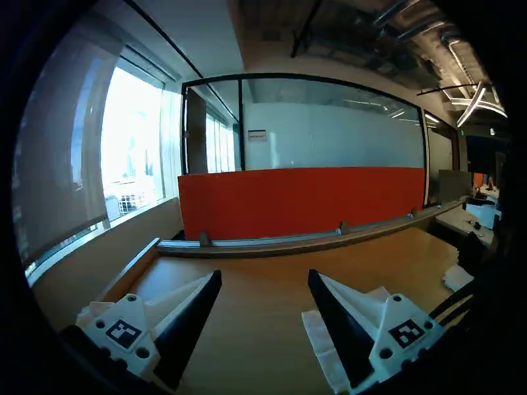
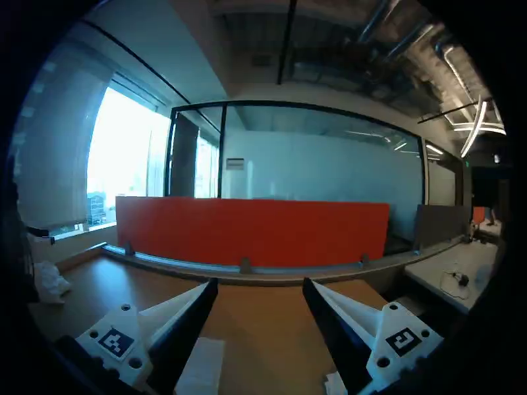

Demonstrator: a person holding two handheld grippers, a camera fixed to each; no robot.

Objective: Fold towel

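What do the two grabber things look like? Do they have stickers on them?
They look like twins. The left gripper and the right gripper each have two pointy, wedge-shaped fingers, white plastic on the outside and black along the inner edge. Near the base of each finger sits a square black-and-white marker, like a tiny code, with small round holes around it.

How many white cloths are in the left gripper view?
2: one flat towel partly behind a finger of the left gripper, one crumpled cloth at the right edge of the desk. Others may lie hidden.
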